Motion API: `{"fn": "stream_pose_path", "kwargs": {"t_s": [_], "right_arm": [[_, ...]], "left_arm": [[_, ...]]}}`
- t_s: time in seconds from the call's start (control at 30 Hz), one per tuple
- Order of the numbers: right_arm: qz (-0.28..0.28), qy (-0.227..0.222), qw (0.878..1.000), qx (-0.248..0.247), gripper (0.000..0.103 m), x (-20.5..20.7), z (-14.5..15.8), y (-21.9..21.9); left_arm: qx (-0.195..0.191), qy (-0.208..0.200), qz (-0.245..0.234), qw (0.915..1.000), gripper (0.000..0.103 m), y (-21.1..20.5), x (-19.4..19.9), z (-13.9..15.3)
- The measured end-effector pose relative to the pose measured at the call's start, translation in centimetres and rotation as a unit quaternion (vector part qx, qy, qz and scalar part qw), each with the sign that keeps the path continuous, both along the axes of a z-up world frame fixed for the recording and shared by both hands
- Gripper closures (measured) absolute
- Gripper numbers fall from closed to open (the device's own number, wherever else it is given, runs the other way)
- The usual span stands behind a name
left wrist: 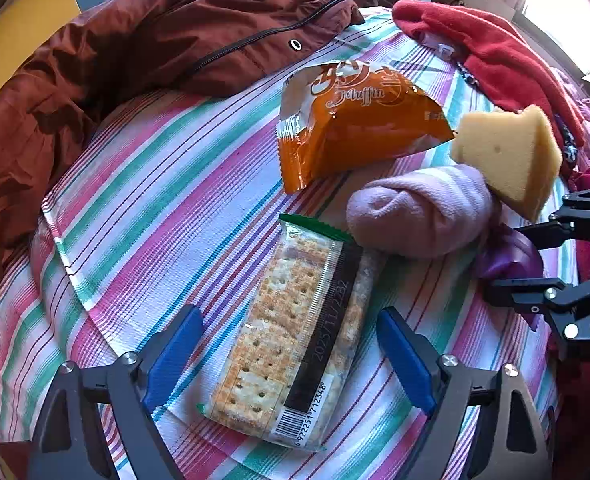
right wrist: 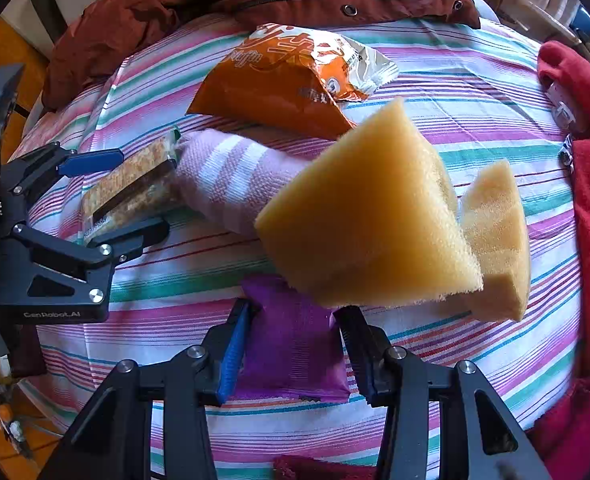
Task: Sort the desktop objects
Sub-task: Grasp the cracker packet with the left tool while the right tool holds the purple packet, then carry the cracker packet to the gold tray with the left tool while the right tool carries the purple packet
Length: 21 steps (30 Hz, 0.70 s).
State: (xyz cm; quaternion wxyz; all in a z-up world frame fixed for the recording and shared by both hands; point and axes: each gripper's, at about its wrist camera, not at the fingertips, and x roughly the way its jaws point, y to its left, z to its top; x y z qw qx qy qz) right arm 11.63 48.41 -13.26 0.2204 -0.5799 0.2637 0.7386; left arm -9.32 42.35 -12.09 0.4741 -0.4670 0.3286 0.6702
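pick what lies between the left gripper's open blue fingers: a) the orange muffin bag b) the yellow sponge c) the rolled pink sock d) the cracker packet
d: the cracker packet lies lengthwise between the wide-open fingers of the left gripper, which do not touch it; the other items sit farther off.

left hand-held gripper (left wrist: 289, 354): black angular linkage arms | blue finger pads | silver round screws | white "GenRobot.AI" lettering on its body || right hand-held gripper (right wrist: 293, 354): same black frame | blue pad | dark ribbed pad | silver screws
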Motion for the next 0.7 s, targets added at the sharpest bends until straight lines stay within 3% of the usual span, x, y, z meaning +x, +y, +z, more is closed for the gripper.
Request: {"fn": "stream_pose_path", "kwargs": {"t_s": [0.17, 0.23, 0.33, 0.7], "right_arm": [[0.000, 0.000, 1.000, 0.001, 0.055, -0.9, 0.1, -1.1], [0.003, -0.001, 1.000, 0.004, 0.055, -0.8, 0.1, -1.3], [0.008, -0.001, 1.000, 0.005, 0.055, -0.8, 0.2, -1.6], [0.080, 0.044, 0.995, -0.032, 0.059, -2.0, 1.0, -4.7]], "left_arm": [[-0.004, 0.007, 0.019, 0.9998, 0.020, -0.3, 0.1, 0.3], [-0.002, 0.009, 0.029, 0.9995, 0.036, -0.6, 0.0, 0.6], [0.000, 0.012, 0.041, 0.9991, 0.050, -1.2, 0.2, 1.0], [-0.001, 0.005, 0.085, 0.9964, 0.054, -5.6, 3.2, 1.4]]}}
